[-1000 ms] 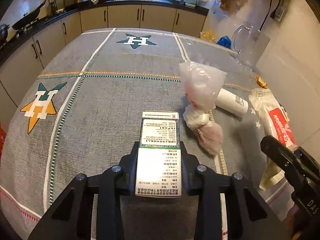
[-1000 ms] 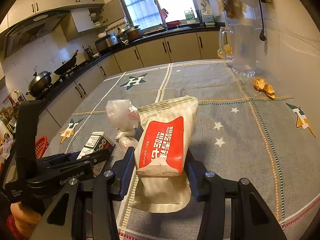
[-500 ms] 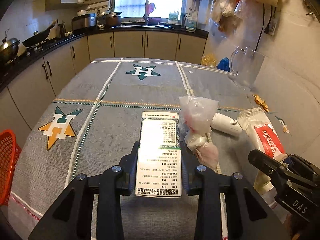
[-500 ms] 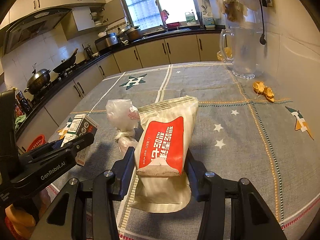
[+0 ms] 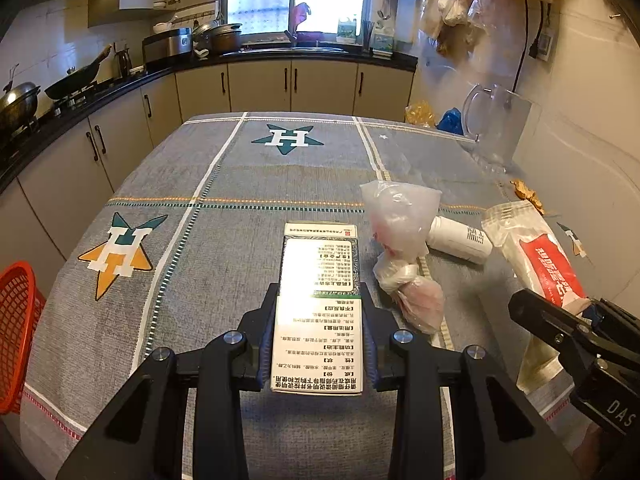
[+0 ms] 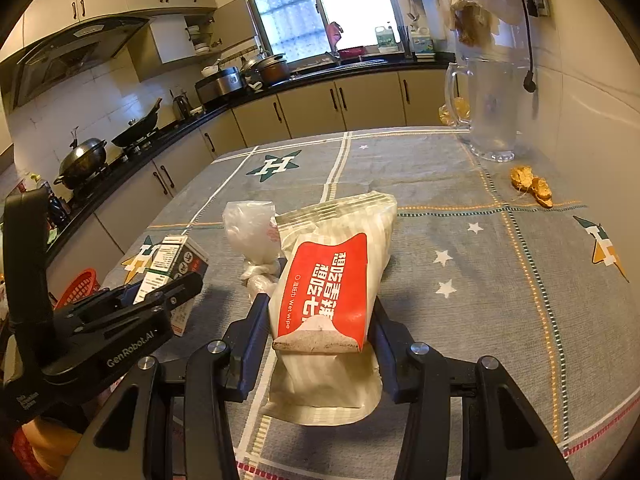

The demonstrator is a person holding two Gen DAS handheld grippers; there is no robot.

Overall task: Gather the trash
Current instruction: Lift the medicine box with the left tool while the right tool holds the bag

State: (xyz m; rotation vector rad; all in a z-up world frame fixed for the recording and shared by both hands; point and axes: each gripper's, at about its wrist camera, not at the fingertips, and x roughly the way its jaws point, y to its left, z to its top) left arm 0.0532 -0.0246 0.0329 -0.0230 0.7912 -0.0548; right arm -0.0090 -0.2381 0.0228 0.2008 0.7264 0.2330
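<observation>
Clamping printed carton in left hand-held gripper and wet-wipe pack in right hand-held gripper above bench; risking limp pack slipping out or carton missing red basket.

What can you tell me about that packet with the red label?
The packet is a soft, crinkly pouch, pale with faint cream stripes, and it carries a large red label with white Chinese characters and the words "Wet wipe". Its far end is a flat ribbed seal. The label's near end looks peeled up, showing a greyish edge. The right gripper is closed on its sides, with the near end sagging towards the tablecloth. A knotted clear bag lies just behind it on the left.
</observation>
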